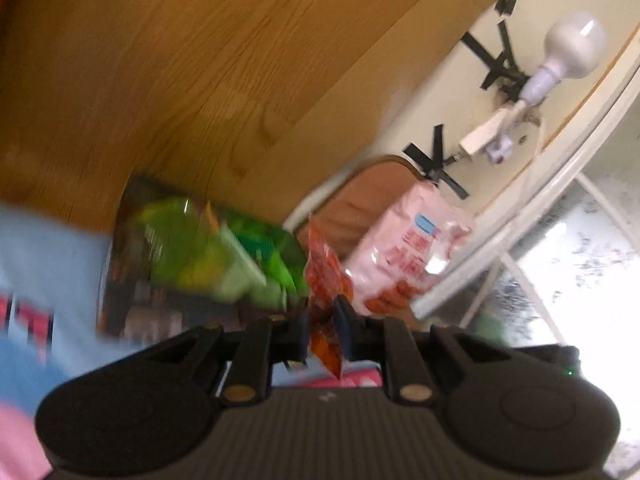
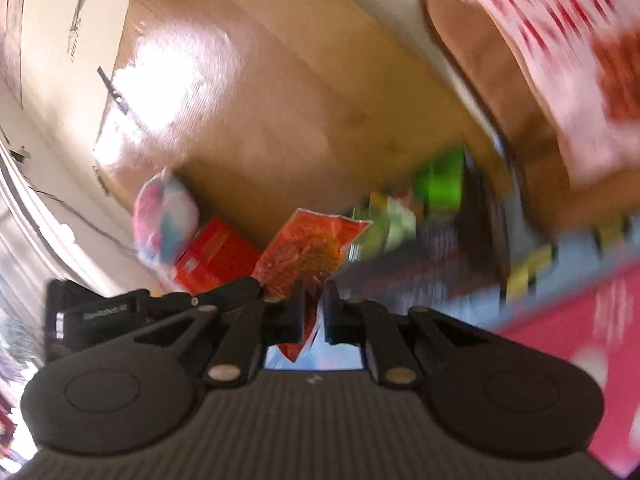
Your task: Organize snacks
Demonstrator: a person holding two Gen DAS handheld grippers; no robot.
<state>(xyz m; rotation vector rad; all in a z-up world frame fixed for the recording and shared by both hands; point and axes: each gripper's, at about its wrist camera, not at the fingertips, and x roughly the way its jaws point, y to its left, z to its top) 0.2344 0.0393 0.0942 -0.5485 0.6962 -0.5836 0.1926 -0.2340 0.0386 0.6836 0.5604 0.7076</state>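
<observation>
Ribbed black gripper (image 1: 325, 322), crinkly orange packet (image 1: 326, 276)

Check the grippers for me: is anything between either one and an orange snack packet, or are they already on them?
Nothing stands between. The left gripper is shut on an orange packet, and the right gripper is shut on another orange packet. Where the packets should go isn't clear from these blurred views, so that path can't be judged.
</observation>
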